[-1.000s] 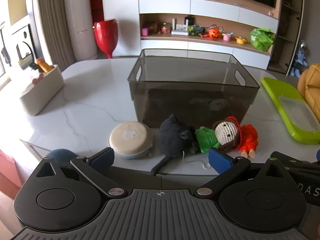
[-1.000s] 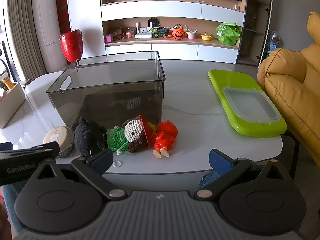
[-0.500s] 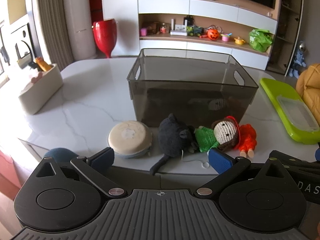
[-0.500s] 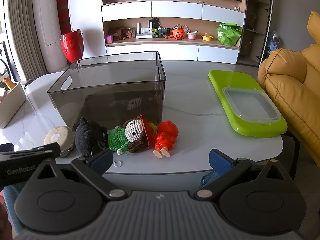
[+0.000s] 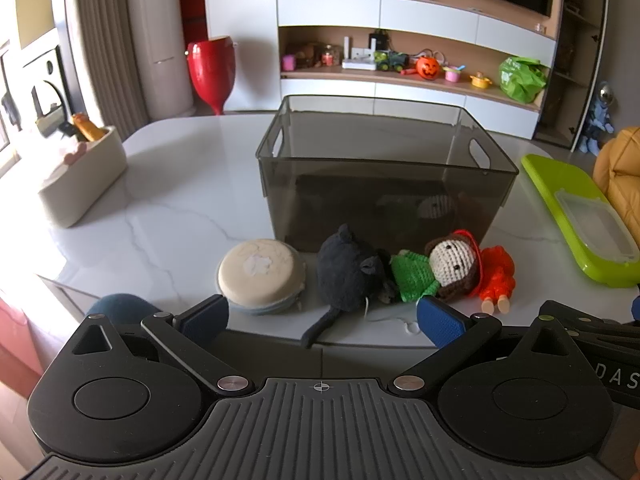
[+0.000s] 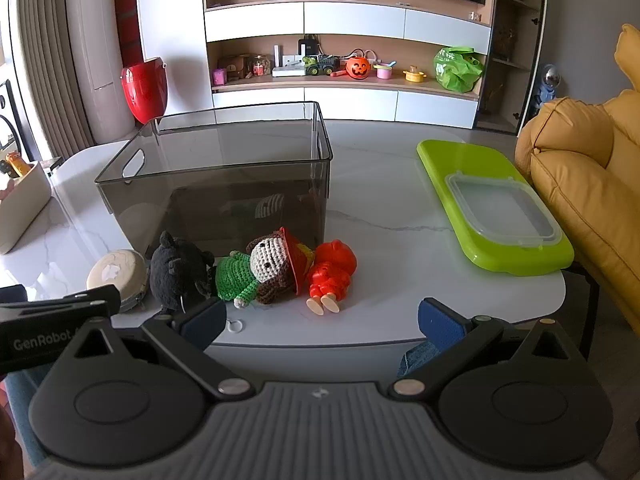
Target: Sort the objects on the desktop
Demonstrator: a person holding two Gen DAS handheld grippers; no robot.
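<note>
With the left gripper [image 5: 322,316] and right gripper [image 6: 322,320] both spread wide and empty, we best take the black plush mouse [image 5: 350,276] on the worktop [image 5: 168,216] (just before the smoked bin [image 5: 384,184]) across its body.

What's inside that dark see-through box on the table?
The smoky bin looks empty from above. The shapes on its front wall seem to be reflections of the crochet doll lying before it; its floor is too dim to be sure.
</note>
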